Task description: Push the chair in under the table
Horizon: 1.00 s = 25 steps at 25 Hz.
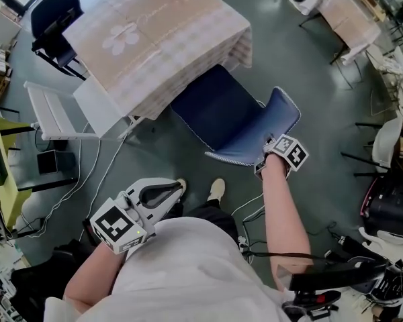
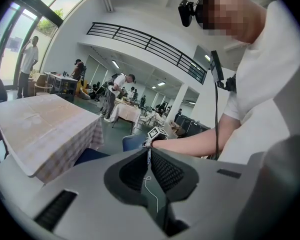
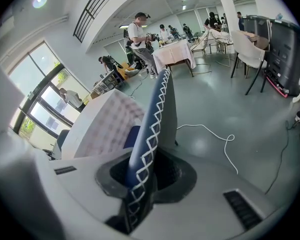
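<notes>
A smooth grey-green floor [image 1: 309,99] spreads through a large open hall with tall windows [image 2: 20,29] and a railed gallery [image 2: 145,41] overhead. Several people [image 2: 115,94] stand around other cloth-covered tables [image 2: 125,111] in the background. The nearest worktop [image 1: 154,39] wears a beige checked cloth that hangs over its edges. A white folding chair [image 1: 50,113] stands just beside its left side, and a thin white cable [image 1: 101,173] trails over the floor near it. The blue chair [image 1: 221,119] stands at the worktop's near corner, with the front of its seat tucked beneath the overhanging cloth and the rest of the seat and the backrest out in the open. The right gripper [image 1: 269,158] is clenched on the top edge of the backrest: in the right gripper view the blue padded edge with white cross-stitching runs between the jaws, which press on it from both sides. The left gripper [image 1: 178,188] hangs near the person's body, well apart from the chair, its jaws closed together with nothing between them.
</notes>
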Tool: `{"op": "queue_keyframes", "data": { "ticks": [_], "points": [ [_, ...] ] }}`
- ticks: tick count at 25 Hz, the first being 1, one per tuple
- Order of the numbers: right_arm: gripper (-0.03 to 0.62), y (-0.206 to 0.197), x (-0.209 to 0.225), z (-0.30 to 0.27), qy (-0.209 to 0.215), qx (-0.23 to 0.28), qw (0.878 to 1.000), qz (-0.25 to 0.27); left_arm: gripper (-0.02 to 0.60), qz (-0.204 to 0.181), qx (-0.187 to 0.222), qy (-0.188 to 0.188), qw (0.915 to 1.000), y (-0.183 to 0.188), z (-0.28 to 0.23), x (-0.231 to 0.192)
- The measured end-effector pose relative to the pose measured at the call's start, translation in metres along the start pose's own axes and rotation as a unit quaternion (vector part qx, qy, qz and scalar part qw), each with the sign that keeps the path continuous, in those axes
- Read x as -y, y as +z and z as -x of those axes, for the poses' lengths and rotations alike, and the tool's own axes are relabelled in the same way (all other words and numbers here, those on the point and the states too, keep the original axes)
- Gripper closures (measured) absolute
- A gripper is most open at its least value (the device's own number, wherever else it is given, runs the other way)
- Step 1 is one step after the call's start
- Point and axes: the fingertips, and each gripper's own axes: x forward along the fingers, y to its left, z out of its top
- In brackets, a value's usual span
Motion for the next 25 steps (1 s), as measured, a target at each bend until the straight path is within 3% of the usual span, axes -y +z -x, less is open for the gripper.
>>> {"op": "queue_keyframes", "data": {
  "ticks": [25],
  "points": [
    [0.513, -0.018, -0.108, -0.055, 0.023, 0.011, 0.999, -0.027, 0.557, 0.02, 0.006, 0.031, 0.9993, -0.017, 0.061, -0.038]
  ]
}}
